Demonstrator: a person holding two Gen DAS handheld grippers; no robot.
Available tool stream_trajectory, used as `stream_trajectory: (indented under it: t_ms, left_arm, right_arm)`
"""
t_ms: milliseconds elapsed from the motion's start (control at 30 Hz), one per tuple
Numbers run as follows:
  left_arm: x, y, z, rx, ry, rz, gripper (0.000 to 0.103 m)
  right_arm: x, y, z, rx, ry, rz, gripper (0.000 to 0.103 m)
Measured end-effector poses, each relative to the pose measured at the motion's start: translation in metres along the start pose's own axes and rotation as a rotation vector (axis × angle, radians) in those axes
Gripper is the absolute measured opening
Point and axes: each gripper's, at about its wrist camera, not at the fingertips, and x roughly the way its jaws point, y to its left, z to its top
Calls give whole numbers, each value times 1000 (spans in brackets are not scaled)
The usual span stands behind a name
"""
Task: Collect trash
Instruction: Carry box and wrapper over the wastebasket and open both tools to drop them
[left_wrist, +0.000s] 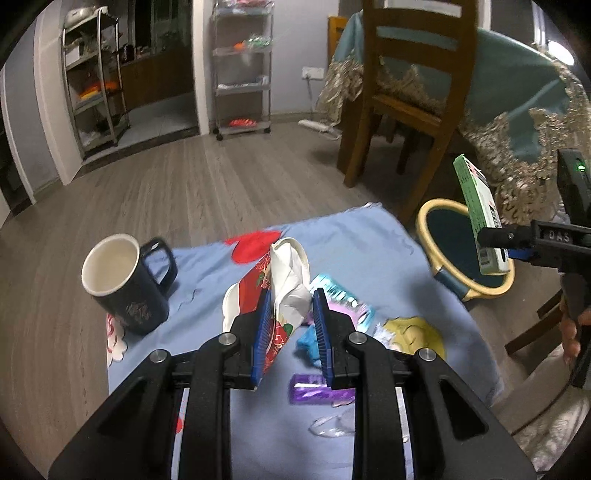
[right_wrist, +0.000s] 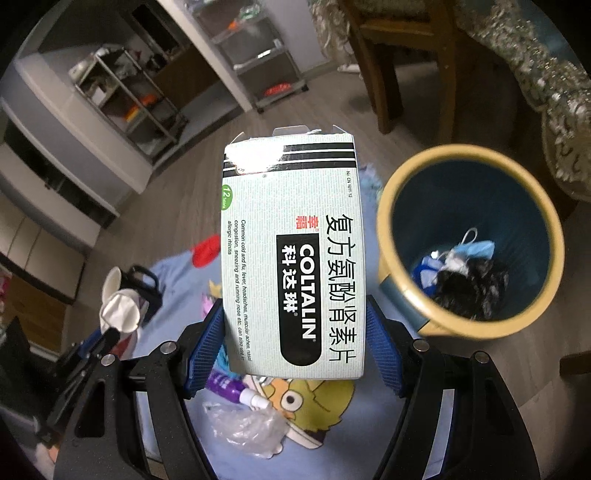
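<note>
Gripping crushed cup (left_wrist: 288, 284) in L claw (left_wrist: 291, 325), box (right_wrist: 291, 254) in R claw (right_wrist: 295, 343) beside bin rim (right_wrist: 384, 221).

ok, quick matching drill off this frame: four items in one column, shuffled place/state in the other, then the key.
Items:
1. medicine box
2. crumpled paper cup
3. mug
4. bin

States:
A. standing on the blue cloth, not held
B. clamped in the right gripper
C. on the floor, trash already inside
D. pinched in the left gripper

Pairs: 1-B, 2-D, 3-A, 4-C
</note>
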Motion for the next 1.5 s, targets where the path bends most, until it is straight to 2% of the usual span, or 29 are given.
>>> stream_trajectory:
  t_ms: [167,400,533,700,1033,1233,1500]
  left_arm:
    - [-14,-18,16,23,-45,-48,22]
    - [-20,-64,41,94,-79,-160,22]
    - [-15,-96,52,120,-73,-242,22]
    - [-4,-132,61,160,-56,-308,22]
    - [29,-179,65,233,-3,-349,22]
    - [61,-210,65,323,43,-342,22]
    - [94,-233,64,340,90,-353,22]
  right_arm:
    - [-20,-28,15,51,-50,4,73]
    - [-43,-72,31,145,-122,-6,73]
    - [-46,-97,36,215,-138,0,73]
    - [-38,-123,38,306,-125,23,73]
    - [-31,-159,46,376,-111,-31,73]
    - [-16,-173,49,390,-60,-85,73]
    - [2,-192,55,395,-7,-149,73]
